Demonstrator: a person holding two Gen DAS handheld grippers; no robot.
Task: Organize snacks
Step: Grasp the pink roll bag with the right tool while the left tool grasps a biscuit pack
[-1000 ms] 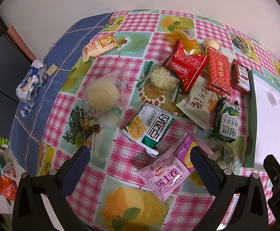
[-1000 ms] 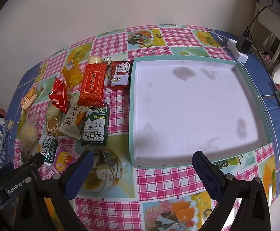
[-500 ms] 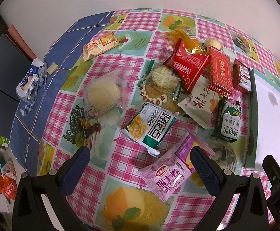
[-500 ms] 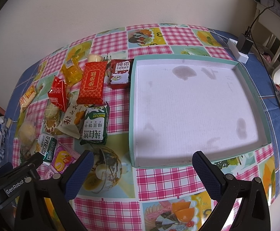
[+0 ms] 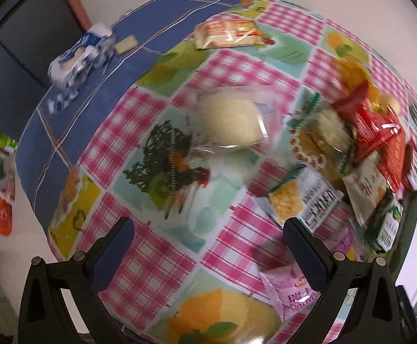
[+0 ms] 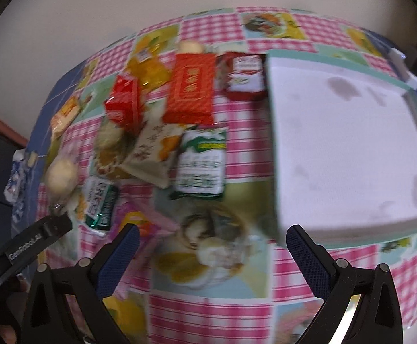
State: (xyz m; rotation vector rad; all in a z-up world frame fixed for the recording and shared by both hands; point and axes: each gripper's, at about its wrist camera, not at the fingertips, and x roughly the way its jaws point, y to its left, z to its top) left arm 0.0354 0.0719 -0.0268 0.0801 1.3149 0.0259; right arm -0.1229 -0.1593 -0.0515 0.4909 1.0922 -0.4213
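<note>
While both views are motion-blurred, the layout reads clearly. Left gripper has its blue-padded fingers spread wide, nothing between them, hovering over the pink-checked picture tablecloth. At 12 o'clock from it lies a pale round bun in clear plastic wrap; at 2 o'clock, a green-and-white corn snack packet; touching the right finger, a pink-purple snack pouch. Far at 10 o'clock, on the blue part of the cloth, sits a crumpled blue-and-white wrapper.

Right gripper is likewise spread wide & empty. At 12 o'clock from it: green-and-white biscuit packet, w/ a flat orange-red packet beyond. At 2 o'clock sits the shallow white tray with teal rim, nothing in it; a dark-red small packet lies just beside its far-left corner. Snacks cluster at 10–12 o'clock, all outside the tray.
</note>
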